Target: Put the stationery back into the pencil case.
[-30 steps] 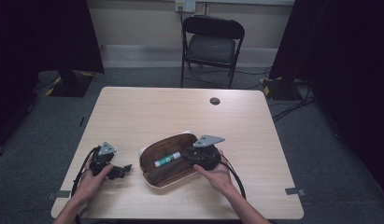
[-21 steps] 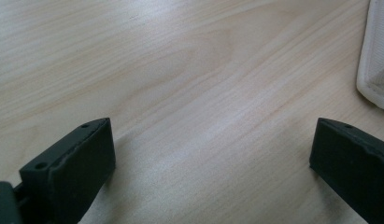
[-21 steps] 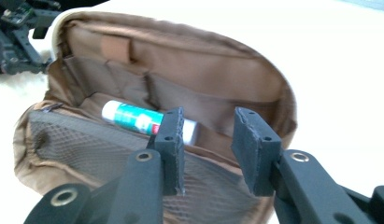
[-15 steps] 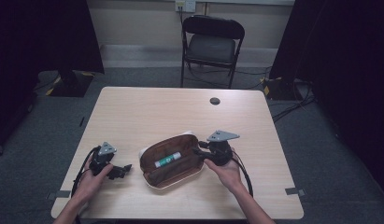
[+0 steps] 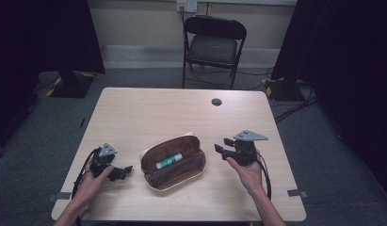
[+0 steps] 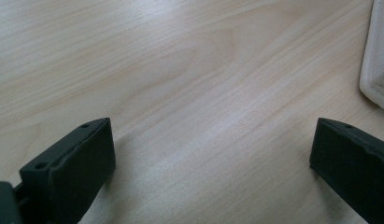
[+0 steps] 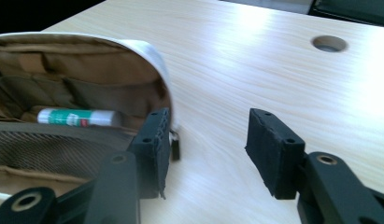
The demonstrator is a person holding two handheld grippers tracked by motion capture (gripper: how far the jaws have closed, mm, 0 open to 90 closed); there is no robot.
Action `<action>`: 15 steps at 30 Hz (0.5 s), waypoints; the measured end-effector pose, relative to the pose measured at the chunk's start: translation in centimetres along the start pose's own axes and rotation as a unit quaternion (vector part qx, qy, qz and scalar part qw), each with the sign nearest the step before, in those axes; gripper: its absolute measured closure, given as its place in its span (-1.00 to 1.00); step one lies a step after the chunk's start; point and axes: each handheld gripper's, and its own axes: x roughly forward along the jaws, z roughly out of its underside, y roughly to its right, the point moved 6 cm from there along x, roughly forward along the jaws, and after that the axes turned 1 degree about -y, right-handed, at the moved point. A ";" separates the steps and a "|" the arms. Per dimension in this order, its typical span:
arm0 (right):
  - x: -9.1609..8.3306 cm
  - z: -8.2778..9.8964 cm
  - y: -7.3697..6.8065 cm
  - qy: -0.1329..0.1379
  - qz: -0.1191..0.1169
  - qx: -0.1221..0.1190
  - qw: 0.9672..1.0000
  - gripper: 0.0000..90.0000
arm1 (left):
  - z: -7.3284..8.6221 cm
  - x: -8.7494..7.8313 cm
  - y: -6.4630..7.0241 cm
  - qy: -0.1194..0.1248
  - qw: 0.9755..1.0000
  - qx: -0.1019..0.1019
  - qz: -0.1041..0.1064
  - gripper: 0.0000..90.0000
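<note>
Pouch [image 5: 173, 162] is lying unzipped mid-worktop [image 5: 158, 113], glue stick [image 5: 168, 161] sitting inside. Left gripper [image 5: 119, 172] and right gripper [image 5: 222, 146] are flanking it, jaws open, gripping nothing. Closing probably remaining.

My desk [image 5: 149, 113] is pale wood with a round cable hole [image 5: 216, 101] near its far edge; an open brown pouch [image 5: 173, 162] lies on it, a green-and-white tube [image 5: 168, 161] inside

Setting: recording studio or lab room. Evidence: black curtains [image 5: 50, 33] on both sides; grey carpet floor [image 5: 36, 122] with tape marks; light wooden desk [image 5: 149, 113] with cable hole [image 5: 216, 101]; black folding chair [image 5: 213, 44]; wall socket [image 5: 186, 4]; loose cables [image 5: 294, 106].
</note>
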 end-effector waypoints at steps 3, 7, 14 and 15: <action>-0.5 0.4 0.6 0.001 0.006 0.006 1.000 0.06 | 0.0 0.0 0.0 0.001 1.000 -0.001 0.000 -1.00; -1.9 1.6 2.2 -0.002 0.023 0.021 1.000 -0.02 | 0.0 0.1 -0.1 0.000 1.000 0.002 -0.001 -1.00; -3.2 3.5 4.3 -0.015 0.053 0.036 0.998 -0.17 | -0.1 0.1 -0.1 -0.001 1.000 0.003 0.000 -1.00; -3.3 3.8 4.6 -0.019 0.056 0.037 0.998 -0.20 | -0.1 0.1 -0.1 -0.001 1.000 0.003 0.000 -1.00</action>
